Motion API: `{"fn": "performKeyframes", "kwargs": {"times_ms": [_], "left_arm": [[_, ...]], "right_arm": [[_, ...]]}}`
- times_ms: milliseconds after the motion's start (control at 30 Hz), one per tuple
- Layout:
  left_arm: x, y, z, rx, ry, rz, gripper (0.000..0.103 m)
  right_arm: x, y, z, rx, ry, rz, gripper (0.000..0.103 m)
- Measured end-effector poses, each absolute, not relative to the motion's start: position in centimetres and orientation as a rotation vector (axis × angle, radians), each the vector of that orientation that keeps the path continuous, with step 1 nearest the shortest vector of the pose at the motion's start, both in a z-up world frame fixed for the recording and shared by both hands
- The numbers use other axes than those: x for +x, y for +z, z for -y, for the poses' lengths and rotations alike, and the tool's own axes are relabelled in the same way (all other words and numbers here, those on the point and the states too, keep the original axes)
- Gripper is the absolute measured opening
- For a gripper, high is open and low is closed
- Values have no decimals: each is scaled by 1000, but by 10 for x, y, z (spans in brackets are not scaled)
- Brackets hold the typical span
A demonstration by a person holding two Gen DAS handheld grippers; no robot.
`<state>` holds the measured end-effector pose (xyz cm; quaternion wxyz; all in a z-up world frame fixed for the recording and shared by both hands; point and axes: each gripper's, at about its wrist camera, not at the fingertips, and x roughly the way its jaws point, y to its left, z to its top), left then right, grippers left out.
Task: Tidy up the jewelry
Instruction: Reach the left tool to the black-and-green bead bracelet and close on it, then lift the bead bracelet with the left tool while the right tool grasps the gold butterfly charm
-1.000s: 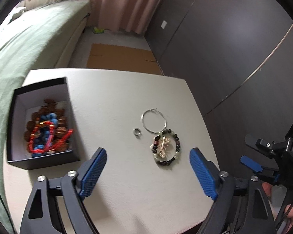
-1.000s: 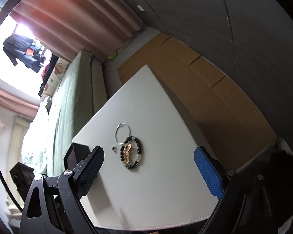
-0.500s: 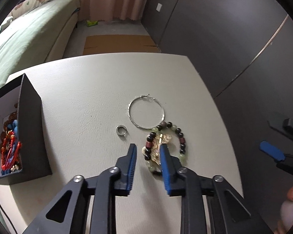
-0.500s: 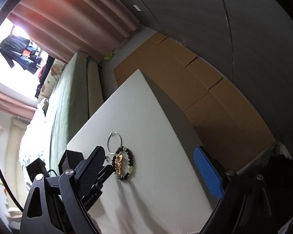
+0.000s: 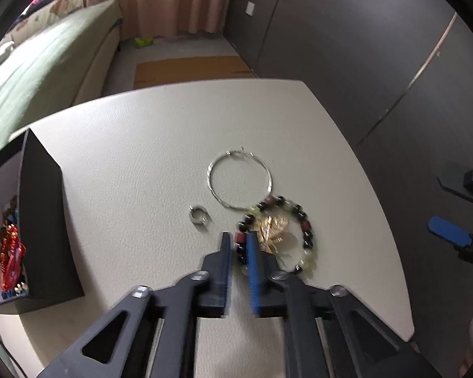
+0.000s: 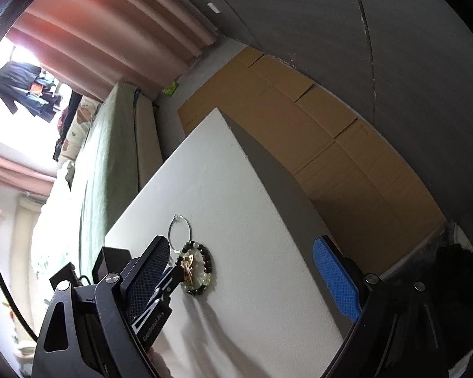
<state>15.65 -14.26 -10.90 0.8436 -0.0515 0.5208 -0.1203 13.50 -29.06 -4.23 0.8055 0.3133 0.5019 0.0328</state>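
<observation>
A beaded bracelet (image 5: 302, 236) of dark, red and pale green beads lies on the white table (image 5: 160, 145), with a gold piece (image 5: 272, 228) inside it. My left gripper (image 5: 239, 241) is shut on the bracelet's near left beads. A thin silver hoop (image 5: 239, 181) lies just beyond, touching the bracelet. A small silver ring (image 5: 199, 215) lies to the left. The black box (image 5: 44, 220) at the left holds red and blue beads (image 5: 11, 258). My right gripper (image 6: 246, 271) is open and empty, off the table's right side; the bracelet (image 6: 205, 267) shows between its fingers.
The table's right edge (image 5: 381, 208) drops to a dark floor. A green bed (image 5: 47, 63) and brown cardboard (image 5: 189, 69) lie beyond the table. Pink curtains (image 5: 173, 0) hang at the back.
My left gripper moved forward and down to the bracelet, and its jaws closed from wide open onto the near left beads. The right gripper stayed open, tilting a little.
</observation>
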Motion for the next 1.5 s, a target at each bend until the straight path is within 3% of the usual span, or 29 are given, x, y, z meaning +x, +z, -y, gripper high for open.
{"fn": "performKeyframes", "kwargs": {"times_ms": [633,1033,1100,1167,1500], "left_arm": [[121,-32,88,-350,-392,-936,7],[126,-13,35,-424,-318,-880,7],[127,-11,27,-434,-310,-876,7],[129,-10,18,-449,-306,-872,7],[125,-4,-19,-495,-283,-854,7]], "right_arm": [[132,-39,248,586,117,-1081,92],[155,-72,188,523,205,-1187,50],[158,-76,179,495,210,-1196,35],[161,-79,171,468,206,-1205,29],[168,-85,147,309,135,-1224,29]]}}
